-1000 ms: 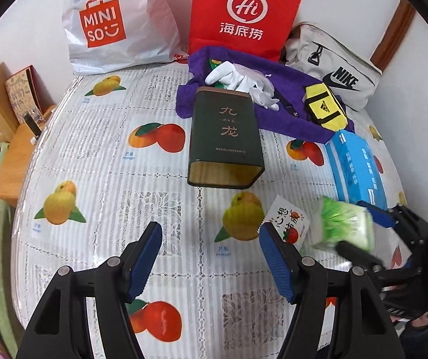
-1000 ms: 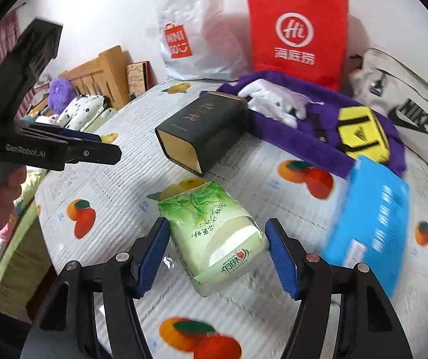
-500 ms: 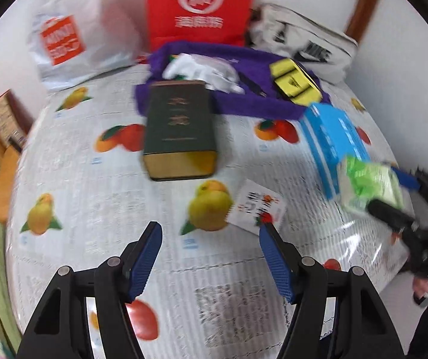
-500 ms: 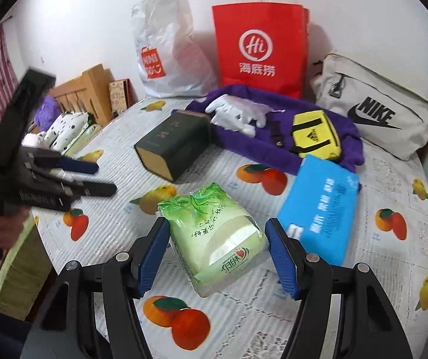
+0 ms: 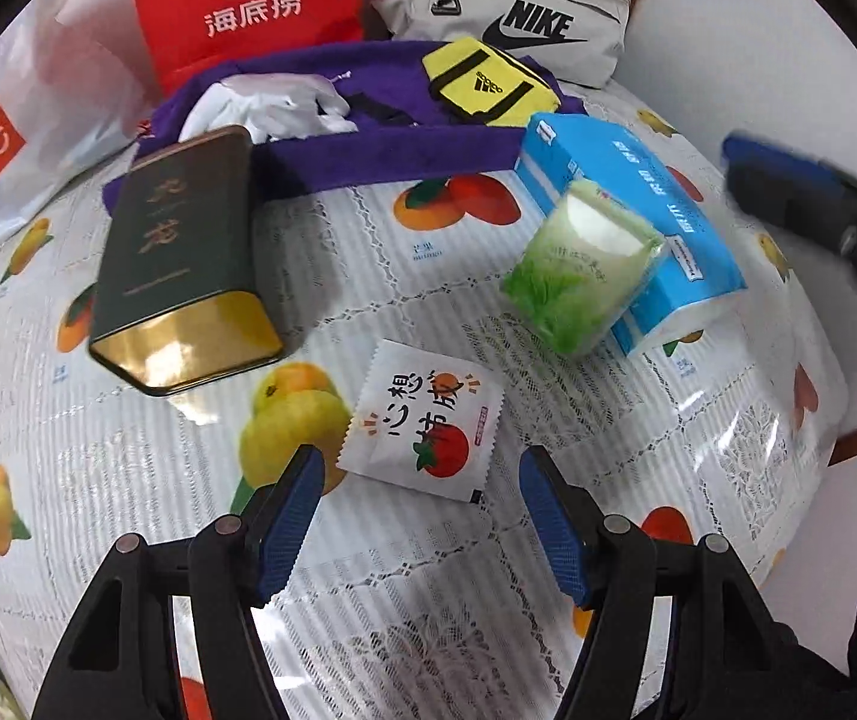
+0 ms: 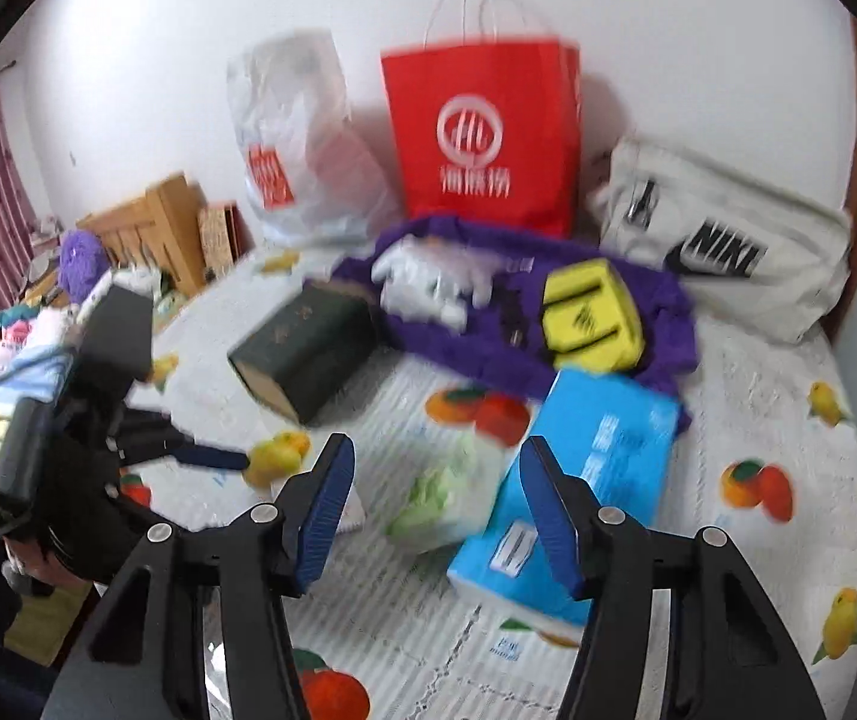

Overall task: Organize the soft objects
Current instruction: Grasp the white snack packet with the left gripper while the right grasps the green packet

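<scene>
A round table (image 5: 128, 480) covered in a fruit-print cloth fills both views. In the left wrist view, a green tissue pack (image 5: 584, 276) sits at about two o'clock, leaning against a blue tissue pack (image 5: 626, 180) just behind it. A small white sachet (image 5: 428, 420) lies flat near the centre, just ahead of the left gripper (image 5: 422, 516), whose jaws stand wide apart and hold nothing. A dark green tin (image 5: 182, 264) lies on its side at ten o'clock.

In the blurred right wrist view, the right gripper (image 6: 437, 501) is also spread wide and empty, above the green tissue pack (image 6: 446, 498).

The green pack looks light, squashy and wrapped in slick plastic; a gentle squeeze across its two long sides, at the middle, should hold it without slipping.
</scene>
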A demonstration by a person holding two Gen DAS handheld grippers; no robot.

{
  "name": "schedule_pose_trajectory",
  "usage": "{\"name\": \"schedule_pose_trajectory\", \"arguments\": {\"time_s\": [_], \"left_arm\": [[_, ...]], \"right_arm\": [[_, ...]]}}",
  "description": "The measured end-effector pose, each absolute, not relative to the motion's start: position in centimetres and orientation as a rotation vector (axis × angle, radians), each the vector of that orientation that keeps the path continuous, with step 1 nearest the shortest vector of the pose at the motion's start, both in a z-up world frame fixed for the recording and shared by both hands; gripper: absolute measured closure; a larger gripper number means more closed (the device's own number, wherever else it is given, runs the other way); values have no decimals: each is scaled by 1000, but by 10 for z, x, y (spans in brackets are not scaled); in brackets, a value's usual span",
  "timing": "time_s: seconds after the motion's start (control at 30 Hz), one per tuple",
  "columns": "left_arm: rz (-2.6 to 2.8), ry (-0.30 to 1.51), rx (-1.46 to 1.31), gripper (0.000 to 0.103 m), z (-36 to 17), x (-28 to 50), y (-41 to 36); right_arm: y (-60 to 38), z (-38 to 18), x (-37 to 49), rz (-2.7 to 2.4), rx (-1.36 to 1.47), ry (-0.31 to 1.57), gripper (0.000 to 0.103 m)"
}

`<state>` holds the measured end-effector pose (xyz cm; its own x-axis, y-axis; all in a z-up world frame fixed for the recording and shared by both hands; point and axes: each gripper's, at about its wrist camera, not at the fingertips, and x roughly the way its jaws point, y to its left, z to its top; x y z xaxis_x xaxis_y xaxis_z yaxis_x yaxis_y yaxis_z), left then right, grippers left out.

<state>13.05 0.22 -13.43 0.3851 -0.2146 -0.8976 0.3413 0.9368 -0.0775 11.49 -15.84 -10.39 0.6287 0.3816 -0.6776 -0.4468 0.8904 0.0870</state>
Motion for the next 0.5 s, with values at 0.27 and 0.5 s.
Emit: {"name": "schedule_pose_trajectory", "arguments": {"time_s": [0.27, 0.5], "left_arm": [[-351, 1117, 177, 37, -150, 143, -6], [-347, 1124, 209, 38, -165, 145, -10]], "right_arm": [[-156, -121, 110, 460, -97, 798, 42], [-147, -135, 132, 420, -127, 811, 38]]}}
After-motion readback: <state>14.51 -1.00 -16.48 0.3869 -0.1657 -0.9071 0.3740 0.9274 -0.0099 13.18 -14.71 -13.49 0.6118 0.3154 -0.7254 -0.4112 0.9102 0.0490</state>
